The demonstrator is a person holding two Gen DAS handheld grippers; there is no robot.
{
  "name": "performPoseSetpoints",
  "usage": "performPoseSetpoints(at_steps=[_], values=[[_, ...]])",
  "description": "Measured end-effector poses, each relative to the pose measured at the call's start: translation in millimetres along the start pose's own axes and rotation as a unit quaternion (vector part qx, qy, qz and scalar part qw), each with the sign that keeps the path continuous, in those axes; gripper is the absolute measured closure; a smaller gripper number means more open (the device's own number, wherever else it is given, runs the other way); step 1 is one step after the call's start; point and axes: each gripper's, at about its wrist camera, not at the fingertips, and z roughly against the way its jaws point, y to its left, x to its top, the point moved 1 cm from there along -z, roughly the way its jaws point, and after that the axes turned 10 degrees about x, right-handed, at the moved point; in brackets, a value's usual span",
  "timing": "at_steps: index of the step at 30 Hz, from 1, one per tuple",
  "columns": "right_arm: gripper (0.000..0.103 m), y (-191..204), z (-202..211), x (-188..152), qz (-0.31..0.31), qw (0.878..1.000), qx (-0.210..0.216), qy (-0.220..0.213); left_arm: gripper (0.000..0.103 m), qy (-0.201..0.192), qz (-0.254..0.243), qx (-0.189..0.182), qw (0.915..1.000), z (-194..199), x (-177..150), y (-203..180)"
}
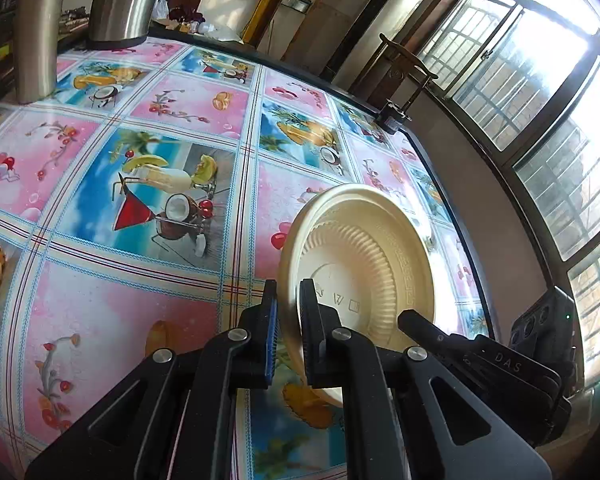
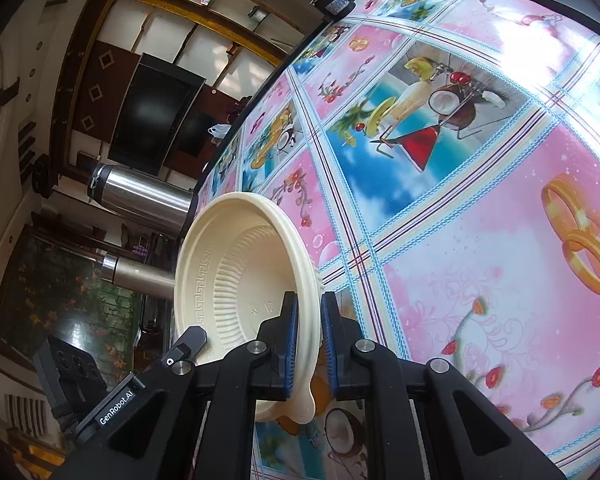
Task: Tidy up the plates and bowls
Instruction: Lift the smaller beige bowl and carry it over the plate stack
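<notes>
So both grippers are clamped on the same cream bowl [image 1: 364, 268], each pinching the rim from an opposite side, and the bowl is tipped up on its edge above the fruit-print tablecloth [image 1: 140, 200] rather than sitting flat.

Going left to right in the left wrist view: two steel flasks [image 1: 36, 28] stand at the far left corner of the tablecloth, well away from the bowl. Then the left gripper [image 1: 288, 320], blue-padded fingers squeezed onto the bowl's rim, one pad outside and one inside. The bowl is right of that, open side facing right, ribbed inner wall and a key-pattern band showing. Nothing in it as far as I can see. The other gripper's black tip [image 1: 420, 322] pokes in at the bowl's lower right.

Right wrist view, same order: the two flasks [image 2: 144, 198] beyond the bowl's left side, then the bowl [image 2: 236, 272] with its empty inside facing left, then the right gripper [image 2: 310, 344] nipping the rim tight near the bowl's little pull tab [image 2: 304, 408].
</notes>
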Motion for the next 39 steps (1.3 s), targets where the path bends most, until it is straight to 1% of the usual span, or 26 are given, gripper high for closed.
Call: performPoseSetpoints(at_steps=[12,18,32,36,39], values=[[0.094,2,3,0,0.007,1.0,-0.001,-0.006,0.095,-0.037,-0.035,0.032,0.9982,11,-2,-13],[0.094,1,4,0,0.007,1.0,-0.004,-0.009,0.095,-0.043,-0.044,0.037,0.9974,11,-3,-16],[0.094,3,7,0,0.008,1.0,-0.001,-0.011,0.095,-0.043,-0.042,0.037,0.9975,10,-3,-17],[0.094,6,13,-1,0.009,1.0,0.009,-0.018,0.095,-0.043,-0.036,0.027,0.998,17,-2,-16],[0.094,10,19,-4,0.005,0.999,0.031,-0.02,0.095,-0.056,-0.033,0.018,0.9977,31,-2,-15]])
